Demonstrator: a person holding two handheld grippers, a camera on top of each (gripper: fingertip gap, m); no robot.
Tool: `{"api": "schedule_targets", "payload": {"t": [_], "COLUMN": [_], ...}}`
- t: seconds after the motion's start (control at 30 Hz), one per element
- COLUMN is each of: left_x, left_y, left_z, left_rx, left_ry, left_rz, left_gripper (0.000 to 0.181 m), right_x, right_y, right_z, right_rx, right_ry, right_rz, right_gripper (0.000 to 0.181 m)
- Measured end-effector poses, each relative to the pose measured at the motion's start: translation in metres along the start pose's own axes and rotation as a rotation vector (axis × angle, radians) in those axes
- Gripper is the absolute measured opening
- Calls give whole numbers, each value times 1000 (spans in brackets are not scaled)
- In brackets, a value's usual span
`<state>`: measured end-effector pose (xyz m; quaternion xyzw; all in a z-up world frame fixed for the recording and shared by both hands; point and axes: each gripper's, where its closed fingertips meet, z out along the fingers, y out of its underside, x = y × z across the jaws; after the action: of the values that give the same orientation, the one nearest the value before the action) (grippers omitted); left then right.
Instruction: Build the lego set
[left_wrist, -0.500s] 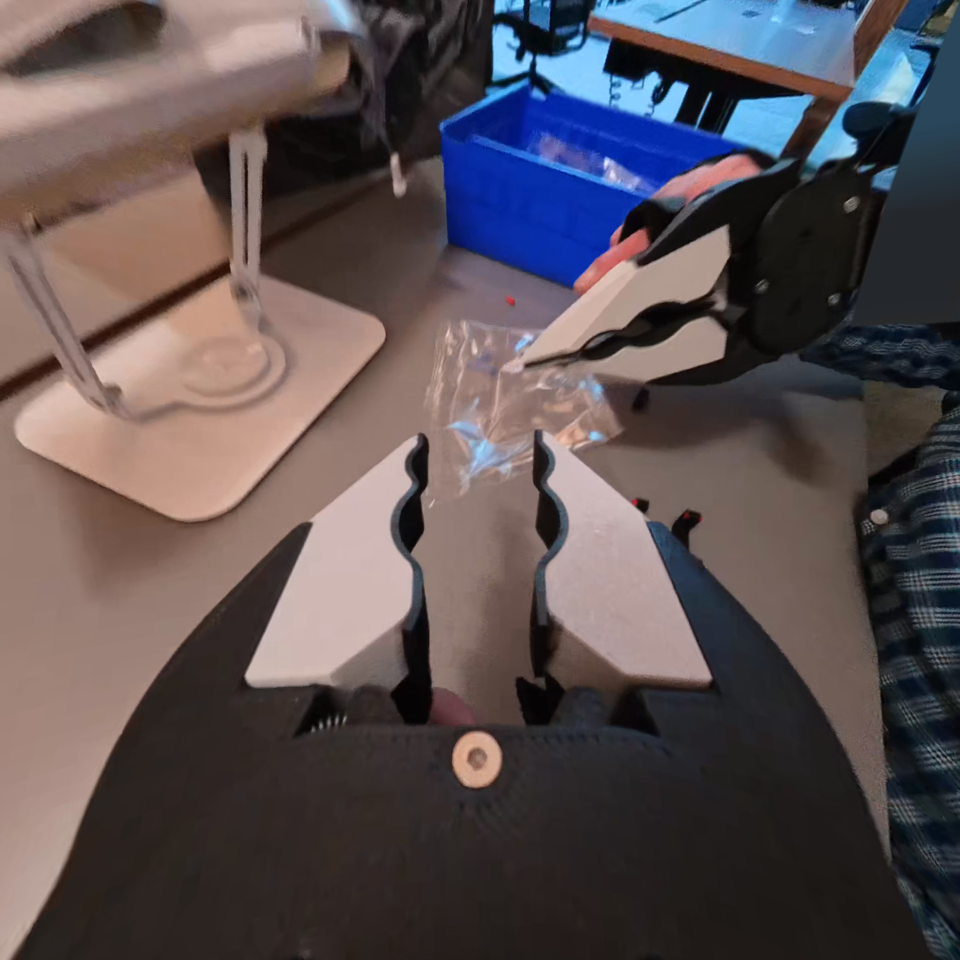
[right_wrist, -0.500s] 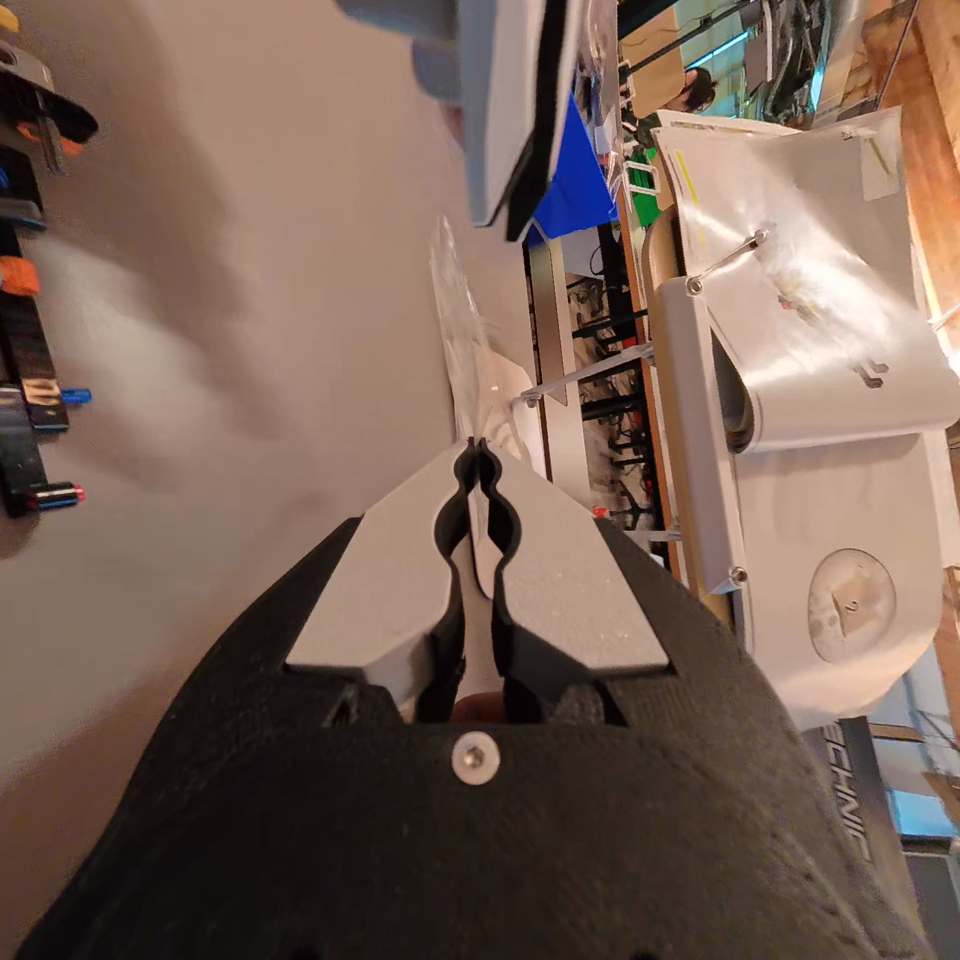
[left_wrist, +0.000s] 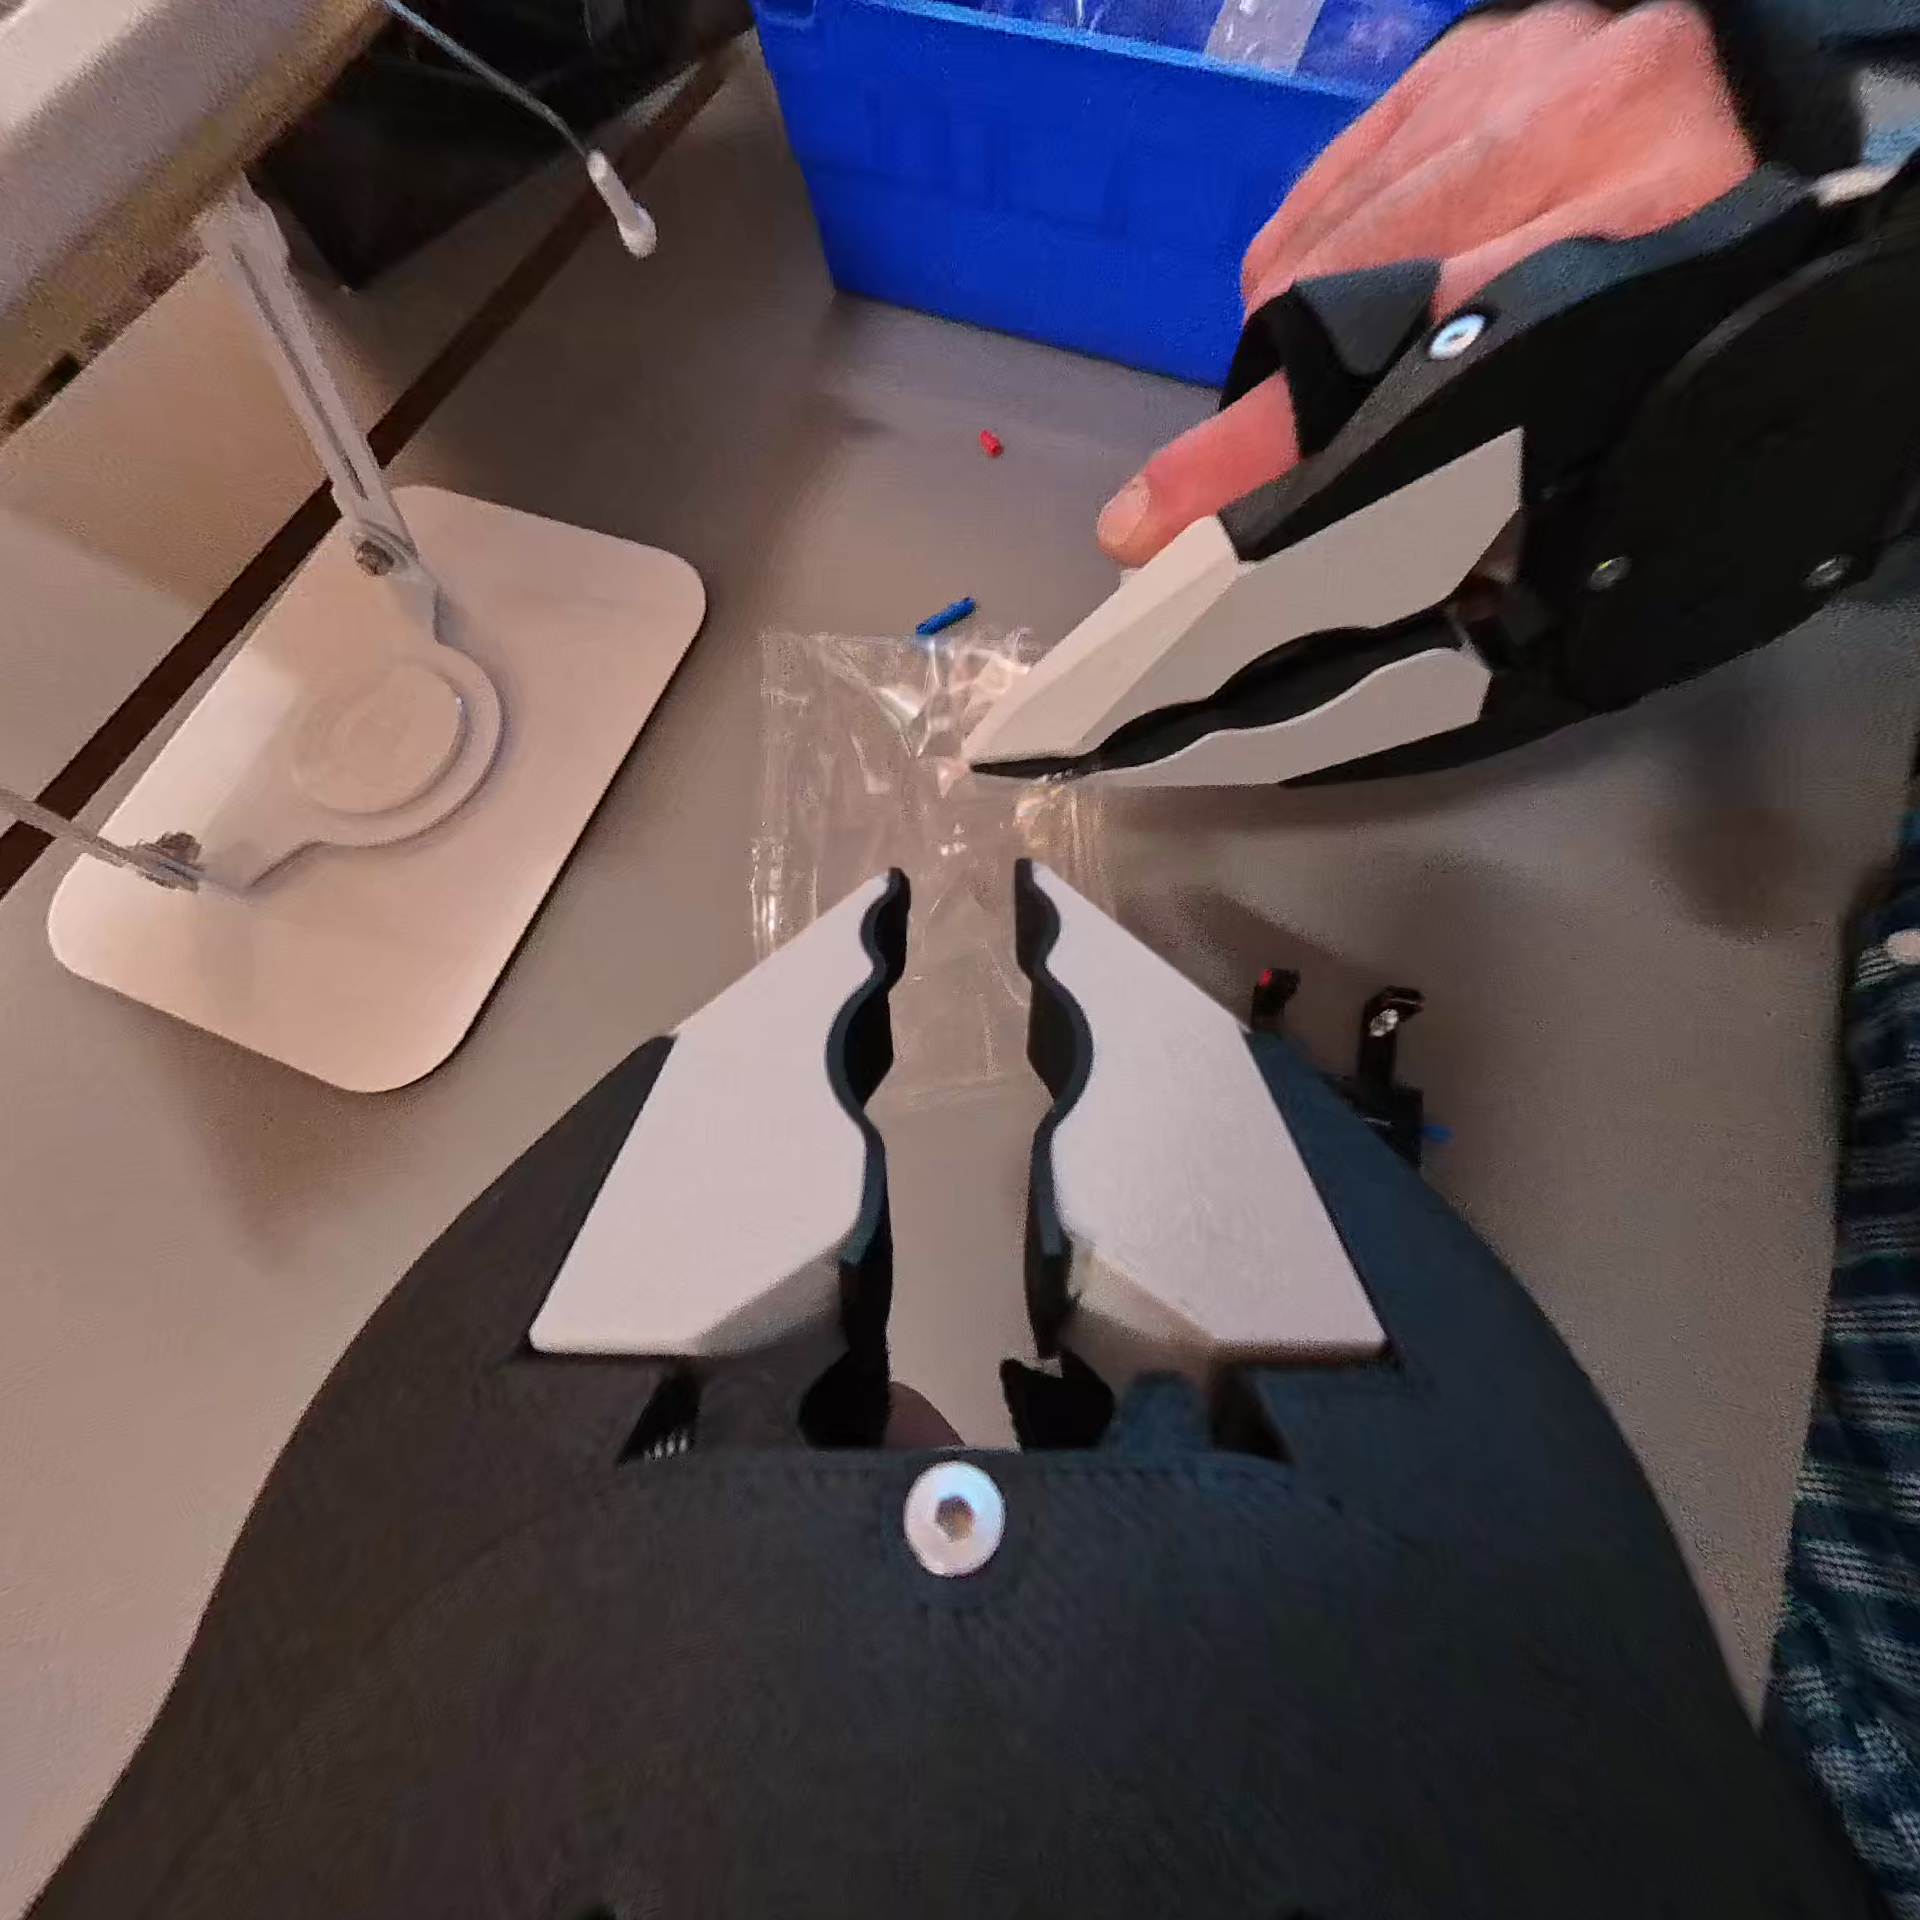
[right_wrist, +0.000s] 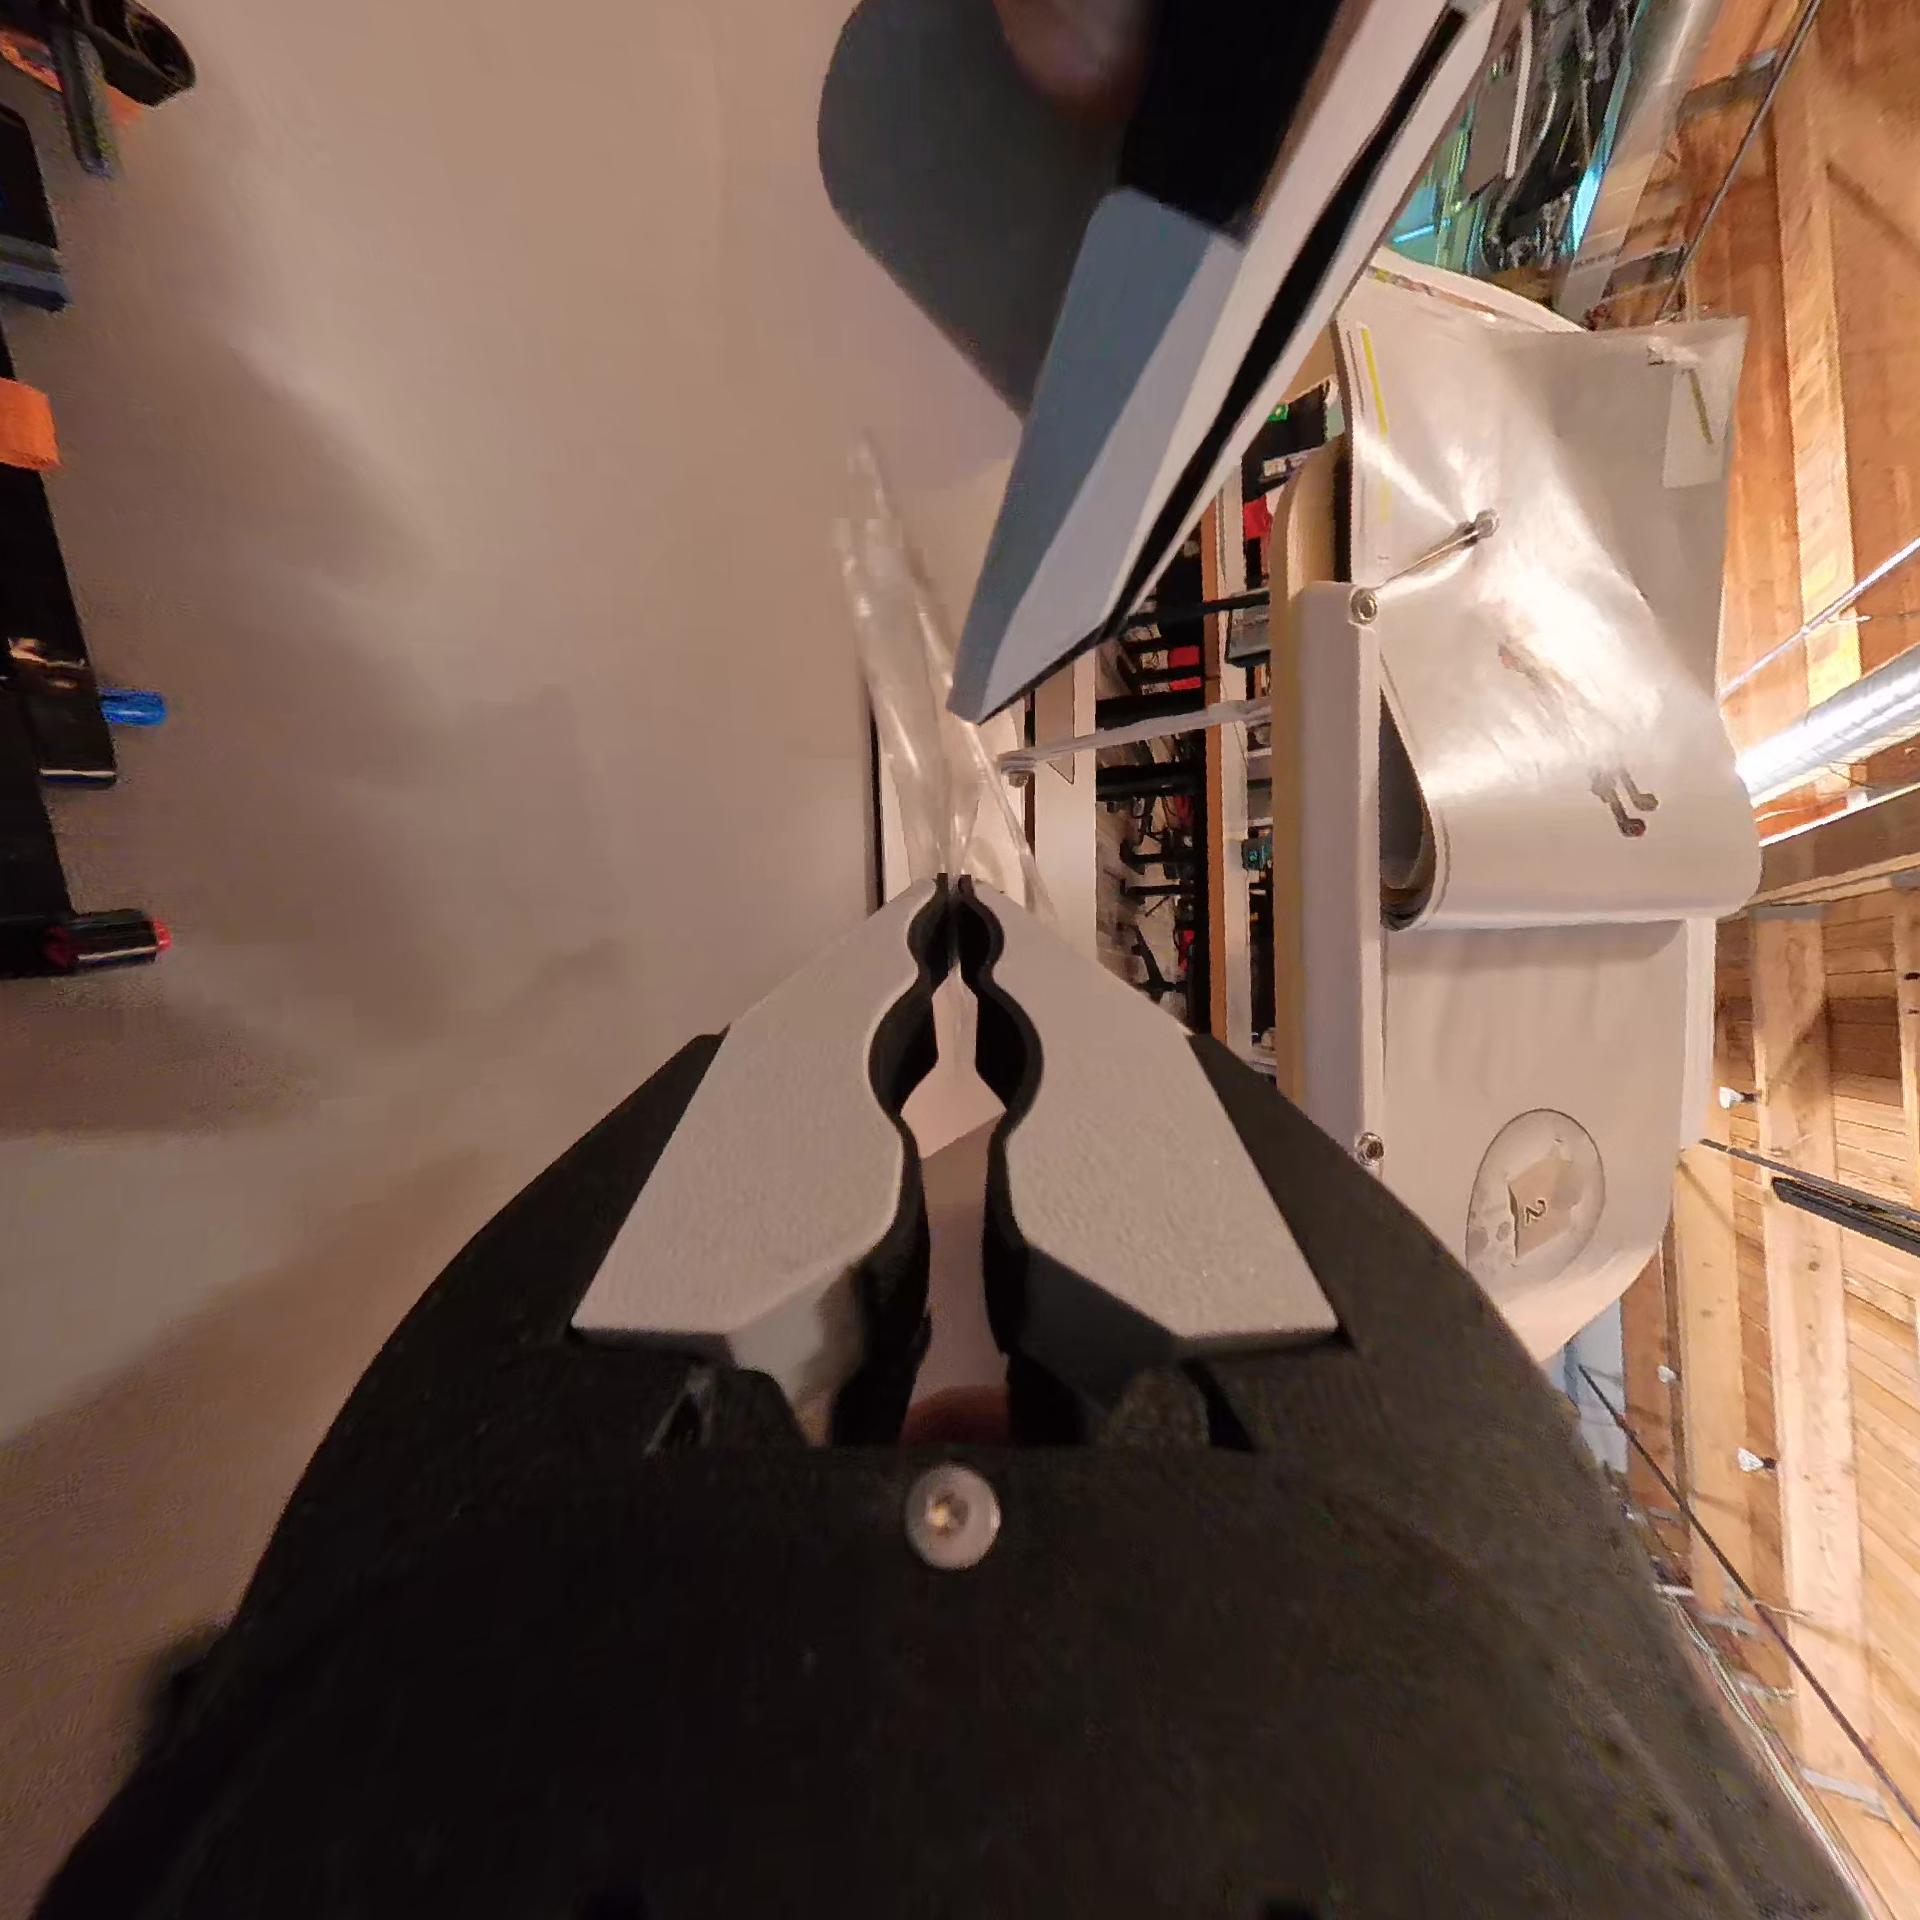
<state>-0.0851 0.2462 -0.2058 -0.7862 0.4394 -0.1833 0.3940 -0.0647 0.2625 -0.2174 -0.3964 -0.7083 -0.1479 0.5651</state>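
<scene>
A clear plastic bag (left_wrist: 883, 748) lies on the grey table, and its right side is pinched. My right gripper (left_wrist: 977, 767) comes in from the right and is shut on the bag's edge; it also shows in the right wrist view (right_wrist: 953, 883), where the bag (right_wrist: 914, 727) stands out past the tips. My left gripper (left_wrist: 958, 878) is open and empty, with its fingertips over the bag's near edge. It hangs close above the right gripper in the right wrist view (right_wrist: 1091, 520). A black lego assembly (left_wrist: 1382, 1039) sits just right of my left gripper.
A white stand base (left_wrist: 416, 779) sits at the left and holds an instruction booklet (right_wrist: 1538, 727). A blue bin (left_wrist: 1039, 177) stands at the back. A blue pin (left_wrist: 945, 615) and a small red piece (left_wrist: 990, 444) lie beyond the bag. Black lego parts (right_wrist: 42, 644) lie on the table. Both grippers' tips are close together, under 4 cm apart.
My left gripper has moved forward and down toward the bag, closer to the right gripper. The right gripper has stayed shut on the bag.
</scene>
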Motion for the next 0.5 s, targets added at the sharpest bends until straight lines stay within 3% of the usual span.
{"api": "schedule_targets", "payload": {"t": [0.17,0.3,0.37,0.5], "left_x": [1,-1,-1,-4], "left_y": [10,11,8,2], "left_z": [10,15,15,13], "left_rx": [-38,-6,39,132], "left_ry": [-36,-62,-56,-56], "left_rz": [23,3,-32,-111], "left_gripper": [0,0,0,0], "right_x": [-4,-4,3,18], "right_y": [2,4,9,22], "right_z": [-1,-3,-4,-10], "right_rx": [-15,-5,-17,-39], "right_ry": [1,12,40,96], "right_rz": [-14,43,111,241], "right_gripper": [0,0,22,24]}}
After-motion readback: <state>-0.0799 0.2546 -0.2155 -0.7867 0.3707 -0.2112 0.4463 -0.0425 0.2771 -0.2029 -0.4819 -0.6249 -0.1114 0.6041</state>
